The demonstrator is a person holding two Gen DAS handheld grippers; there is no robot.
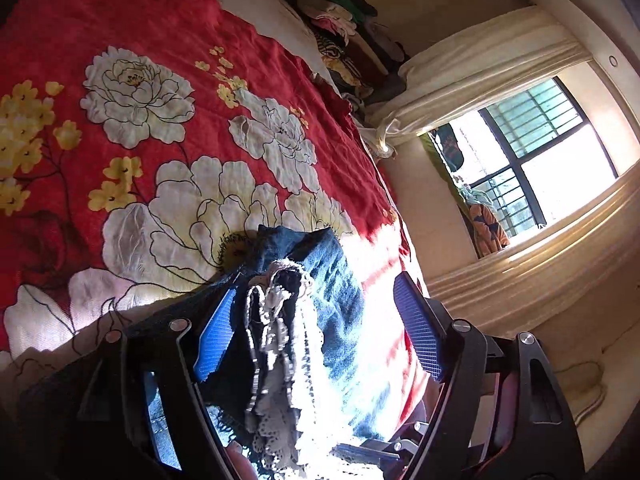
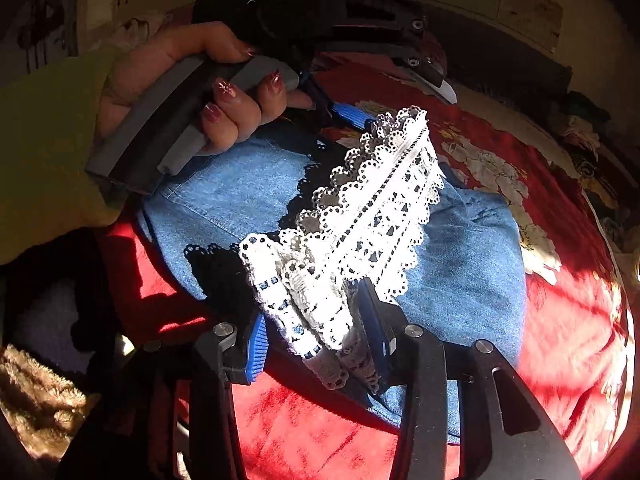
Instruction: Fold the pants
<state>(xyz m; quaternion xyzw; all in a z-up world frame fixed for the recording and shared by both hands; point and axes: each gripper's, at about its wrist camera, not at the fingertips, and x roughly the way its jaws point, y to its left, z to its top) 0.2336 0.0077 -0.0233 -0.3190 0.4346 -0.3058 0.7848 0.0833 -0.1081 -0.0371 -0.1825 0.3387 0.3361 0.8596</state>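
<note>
A bed (image 1: 120, 184) fills the room, spread with a red cover printed with big white and yellow flowers. On it, near the sunlit edge, lie the pants (image 2: 472, 272): blue denim, folded over into a bundle, with a band of white lace trim (image 2: 372, 208) running across the top (the sun throws its scalloped shadow black on the cloth). Beyond the bed a heap of clothes (image 1: 344, 40) sits against the wall beside a cream curtain (image 1: 480, 60) and a barred window (image 1: 540, 152).

The left tongs (image 1: 320, 336) stand spread wide, blue pads well apart, with the lace and denim lying loose between them, neither pad pressing. A hand (image 2: 208, 92) with painted nails grips their grey handle; small white writing on the black housing is too small to read.

The right tongs (image 2: 316, 328) are partly spread too, with the lace end between the pads; I cannot tell whether they still pinch it.
</note>
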